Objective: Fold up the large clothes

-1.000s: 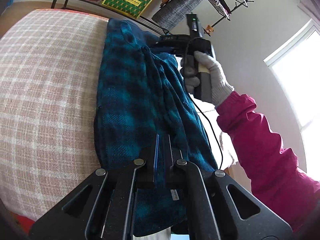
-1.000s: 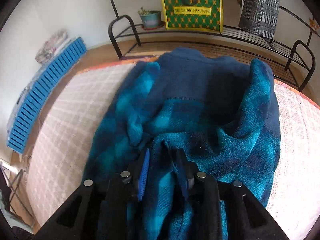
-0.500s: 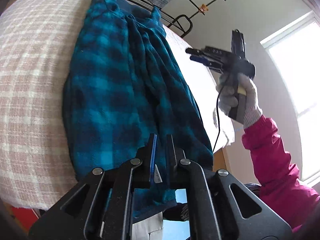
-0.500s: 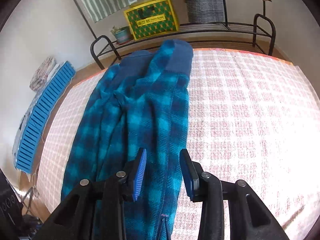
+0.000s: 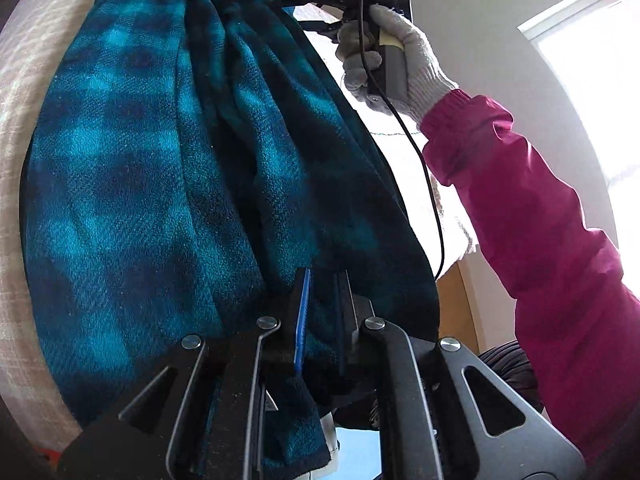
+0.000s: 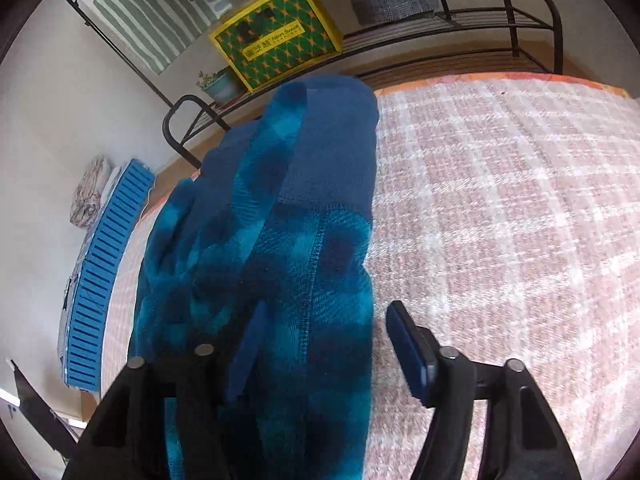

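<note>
A teal and navy plaid fleece garment (image 5: pixel 168 168) lies lengthwise on the pink checked bed cover (image 6: pixel 500 200), folded into a long strip with its plain navy band (image 6: pixel 336 152) at the far end. My left gripper (image 5: pixel 322 292) is shut on the garment's near edge. My right gripper (image 6: pixel 326 332) is open wide, its jaws straddling the right edge of the fleece near the navy band. It also shows at the far end in the left wrist view (image 5: pixel 344 4), held by a white-gloved hand (image 5: pixel 392 48).
A black metal rack (image 6: pixel 460 36) stands beyond the bed with a yellow-green box (image 6: pixel 276 36), a potted plant (image 6: pixel 218 84) and hanging clothes. A blue slatted crate (image 6: pixel 104 264) lies on the floor to the left. A magenta sleeve (image 5: pixel 540 220) is at the right.
My right gripper let go of the fleece, lifted away, then came back down at the far end and opened wider. My left gripper stayed shut on the near edge and moved closer to the cloth.
</note>
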{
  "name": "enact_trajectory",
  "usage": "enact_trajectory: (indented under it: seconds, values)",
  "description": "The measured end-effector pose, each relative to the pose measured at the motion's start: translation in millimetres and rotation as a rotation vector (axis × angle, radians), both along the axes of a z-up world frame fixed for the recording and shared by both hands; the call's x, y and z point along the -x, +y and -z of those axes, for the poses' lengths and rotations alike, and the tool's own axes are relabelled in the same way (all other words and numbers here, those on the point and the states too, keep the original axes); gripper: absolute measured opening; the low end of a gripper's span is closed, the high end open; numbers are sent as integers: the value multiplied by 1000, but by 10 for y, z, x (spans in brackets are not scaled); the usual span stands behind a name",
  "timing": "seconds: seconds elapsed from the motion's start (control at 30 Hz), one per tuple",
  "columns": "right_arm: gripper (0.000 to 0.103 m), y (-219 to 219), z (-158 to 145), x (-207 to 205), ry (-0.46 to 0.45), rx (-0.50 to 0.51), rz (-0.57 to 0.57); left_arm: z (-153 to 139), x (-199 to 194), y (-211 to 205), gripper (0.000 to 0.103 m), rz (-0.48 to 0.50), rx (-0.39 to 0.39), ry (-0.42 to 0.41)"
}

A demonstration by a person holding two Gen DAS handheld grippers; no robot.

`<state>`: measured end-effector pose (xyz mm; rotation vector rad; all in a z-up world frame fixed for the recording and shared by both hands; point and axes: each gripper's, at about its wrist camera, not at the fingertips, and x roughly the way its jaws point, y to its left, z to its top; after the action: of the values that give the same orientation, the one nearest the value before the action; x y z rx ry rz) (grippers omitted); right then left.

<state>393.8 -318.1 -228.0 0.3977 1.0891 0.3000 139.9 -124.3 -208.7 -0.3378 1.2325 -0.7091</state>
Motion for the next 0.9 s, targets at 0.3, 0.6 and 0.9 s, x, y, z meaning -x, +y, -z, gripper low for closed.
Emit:
enact_trajectory:
  seconds: [0.3, 0.6, 0.9]
  values:
    - [6, 49, -74, -76, -62, 316, -32, 175, 38, -215, 8, 41, -66, 23]
    - [28, -68, -554, 352, -86, 216, -26, 156, 154, -321, 8, 47, -69, -23]
    - [41, -65, -615, 1904, 48, 185, -88, 110, 383, -101, 5, 20, -6, -6]
